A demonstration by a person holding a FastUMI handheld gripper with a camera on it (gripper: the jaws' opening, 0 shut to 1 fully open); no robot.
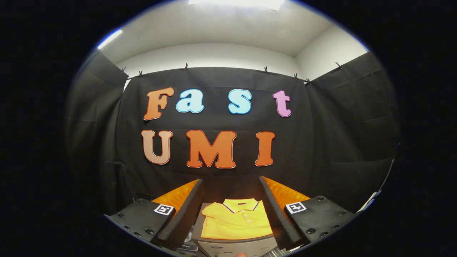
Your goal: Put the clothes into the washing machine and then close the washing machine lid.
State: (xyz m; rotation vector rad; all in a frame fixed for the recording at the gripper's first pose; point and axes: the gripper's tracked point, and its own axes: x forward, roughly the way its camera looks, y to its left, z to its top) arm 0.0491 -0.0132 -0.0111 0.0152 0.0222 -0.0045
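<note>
while the gripper (234, 214) hangs above the work area with its two fingers spread wide apart, nothing is held between them. the left finger (182, 210) and the right finger (280, 214) stand on either side of a folded yellow shirt (235, 221), which sits in the gap between them and a little beyond their tips, not touching either pad as far as can be seen.

the shirt lies flat, collar pointing away from the gripper and hem toward it, so its long axis runs straight ahead along the line of the fingers. it rests on a grey surface that looks like the top of the washing machine (237, 247), whose front panel shows just below the hem; whether the lid is up or down cannot be told from here, and the drum opening is not visible.

the task looks barely begun: the shirt is untouched and still neatly folded. the relation that matters is that the shirt is dead centre and lower than the fingers, so the approach is likely a plain forward and downward reach with no sideways correction. the fold is wide, nearly spanning the gap, so a pinch at a raised edge, perhaps the collar or the near hem, seems the safer bet than trying to span the whole garment.
</note>
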